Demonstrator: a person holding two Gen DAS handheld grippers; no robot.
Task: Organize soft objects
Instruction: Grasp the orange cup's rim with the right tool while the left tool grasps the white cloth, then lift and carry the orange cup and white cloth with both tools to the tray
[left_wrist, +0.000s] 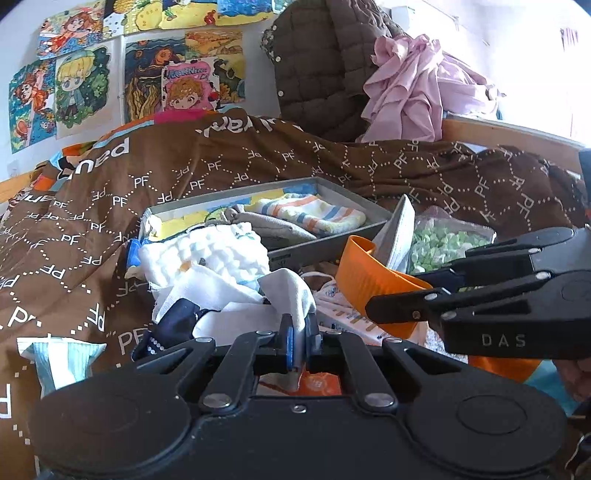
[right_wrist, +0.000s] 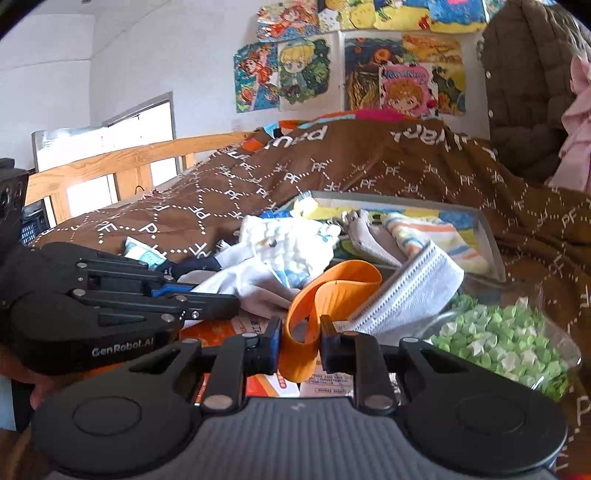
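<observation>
Two grippers (left_wrist: 299, 343) (right_wrist: 297, 341) show, each with two fingers. On the bed lie one grey box (left_wrist: 332, 247), holding one striped cloth (left_wrist: 314, 216) and one grey cloth (left_wrist: 273, 221), one orange band (right_wrist: 332, 288), one face mask (right_wrist: 413, 291), one bag of green paper stars (right_wrist: 509, 339), one tissue pack (left_wrist: 62, 358) and one heap of white cloths (left_wrist: 221, 258), too tangled to count. One brown jacket (left_wrist: 321, 62) and one pink garment (left_wrist: 410, 88) hang behind, and about seven cartoon pictures (right_wrist: 303, 70) cover the wall.
</observation>
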